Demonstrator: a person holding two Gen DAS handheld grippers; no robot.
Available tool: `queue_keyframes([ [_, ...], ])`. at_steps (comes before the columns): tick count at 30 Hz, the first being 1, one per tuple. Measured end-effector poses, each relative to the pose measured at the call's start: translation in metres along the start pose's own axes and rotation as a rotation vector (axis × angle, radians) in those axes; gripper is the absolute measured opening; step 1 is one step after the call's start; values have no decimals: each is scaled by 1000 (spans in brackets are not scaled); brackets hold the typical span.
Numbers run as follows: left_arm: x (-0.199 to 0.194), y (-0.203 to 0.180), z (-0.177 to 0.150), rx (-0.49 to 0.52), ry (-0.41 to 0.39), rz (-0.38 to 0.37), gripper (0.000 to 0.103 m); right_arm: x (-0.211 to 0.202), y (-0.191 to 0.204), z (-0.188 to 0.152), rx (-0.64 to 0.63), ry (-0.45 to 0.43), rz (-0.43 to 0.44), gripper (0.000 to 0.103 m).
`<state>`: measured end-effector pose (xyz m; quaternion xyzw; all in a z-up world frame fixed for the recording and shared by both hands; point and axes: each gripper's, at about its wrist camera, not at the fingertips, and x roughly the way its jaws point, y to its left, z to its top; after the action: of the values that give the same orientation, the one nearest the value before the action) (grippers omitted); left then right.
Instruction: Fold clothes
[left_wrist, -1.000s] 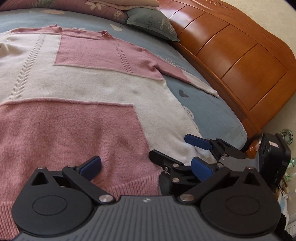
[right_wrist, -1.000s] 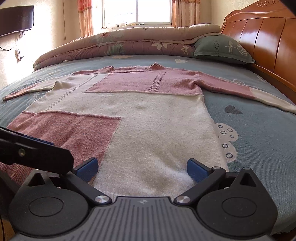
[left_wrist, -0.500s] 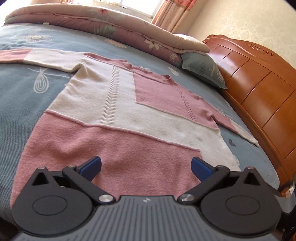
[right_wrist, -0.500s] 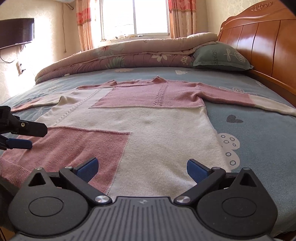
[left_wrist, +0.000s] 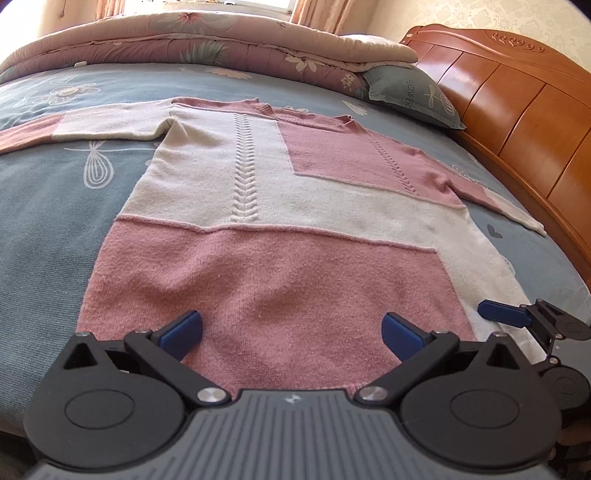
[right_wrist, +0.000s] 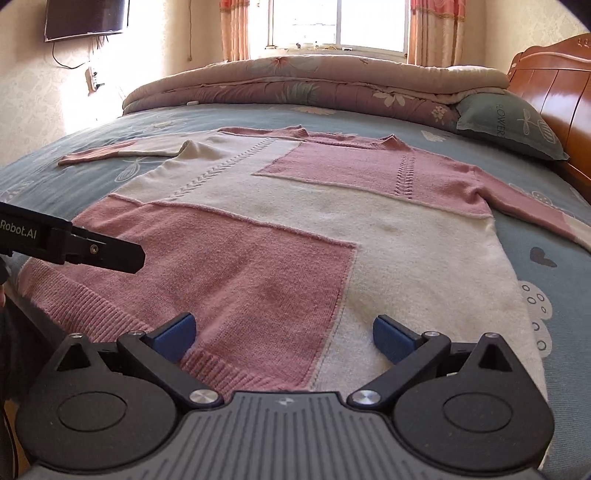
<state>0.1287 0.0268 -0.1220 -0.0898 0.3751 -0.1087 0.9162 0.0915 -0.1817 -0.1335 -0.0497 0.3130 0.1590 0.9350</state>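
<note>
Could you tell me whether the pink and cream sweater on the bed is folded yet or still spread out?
Spread out: the sweater lies flat on the bed, both sleeves stretched sideways.

The left gripper (left_wrist: 291, 332) swung away from the headboard side of the bed to face the sweater (left_wrist: 280, 229) squarely along its length, its view taking in the whole garment from hem to collar. The right gripper (right_wrist: 282, 334) drew back and rose slightly, and the two grippers, overlapping a second earlier, moved apart at the hem.
</note>
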Motion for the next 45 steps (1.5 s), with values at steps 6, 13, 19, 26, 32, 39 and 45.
queue_keyframes([
  [6, -2, -2, -9, 56, -39, -1, 102, -31, -17, -14, 79, -20, -47, 103],
  [13, -2, 1, -10, 64, -51, -15, 102, -29, -43, -12, 220, 2, -110, 103],
  [19, -6, 14, -9, -1, -66, -79, 102, -34, -51, -19, 228, 29, -265, 103],
  [26, -8, 17, -10, 0, -62, -100, 102, -30, -45, -1, 261, -35, -199, 103],
  [32, -9, 21, -11, -12, -64, -117, 102, -20, -41, -5, 253, 48, -171, 103],
  [39, -10, 30, -7, -72, -51, -152, 102, -31, -76, 26, 345, -45, -177, 103],
  [45, -10, 24, -6, -26, -29, -135, 102, 25, -101, 73, 339, -13, -127, 103],
])
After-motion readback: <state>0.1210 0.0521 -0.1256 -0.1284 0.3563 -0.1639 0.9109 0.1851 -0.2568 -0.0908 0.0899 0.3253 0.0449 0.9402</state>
